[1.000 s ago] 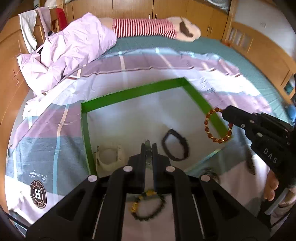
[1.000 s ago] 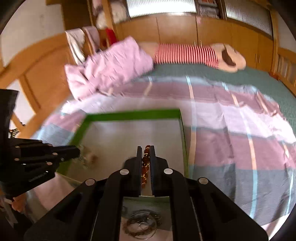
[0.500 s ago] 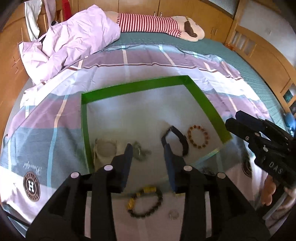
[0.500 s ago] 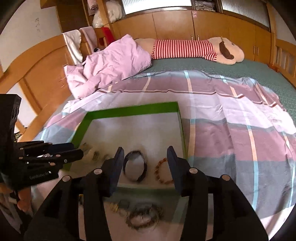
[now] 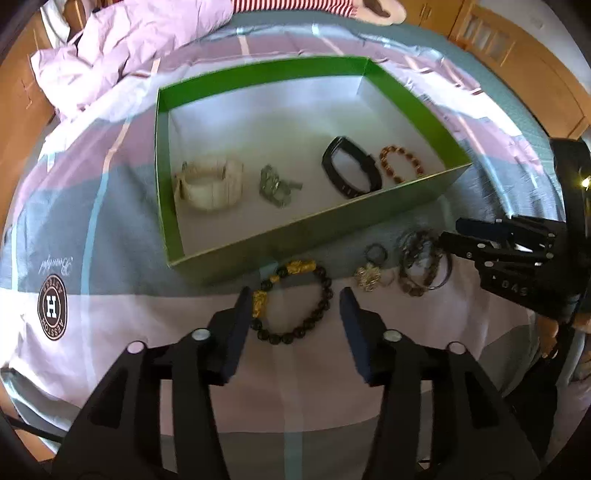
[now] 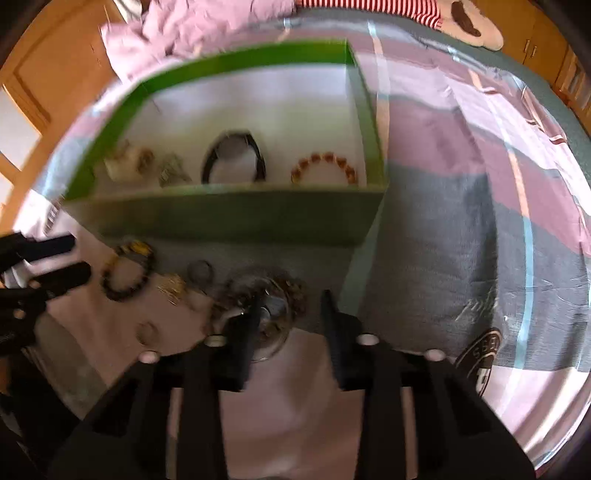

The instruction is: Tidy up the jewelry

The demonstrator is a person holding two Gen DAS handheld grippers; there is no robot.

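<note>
A green box (image 5: 258, 72) with a white floor lies on the bed. In it are a white bracelet (image 5: 210, 192), a grey-green piece (image 5: 275, 184), a black band (image 5: 327, 162) and an amber bead bracelet (image 5: 417, 162). In front of the box lies a black bead bracelet with gold charms (image 5: 325, 284). My left gripper (image 5: 294, 299) hangs over it, jaws opening, pads clear of the beads on both sides. My right gripper (image 6: 291, 299) is closing over a pile of bangles and beads (image 6: 295, 291), its pads apart and nothing visibly pinched. The right wrist view is blurred.
A gold brooch (image 5: 367, 277) and a small ring (image 5: 367, 253) lie between the black bracelet and the pile. A crumpled pink duvet (image 5: 129, 37) and a striped plush toy (image 5: 295, 5) lie beyond the box. Wooden cabinets (image 5: 517, 55) line the room.
The right gripper let the amber bracelet go into the box, and the left gripper opened, leaving the grey-green piece there. Both have come down to the bed in front of the box.
</note>
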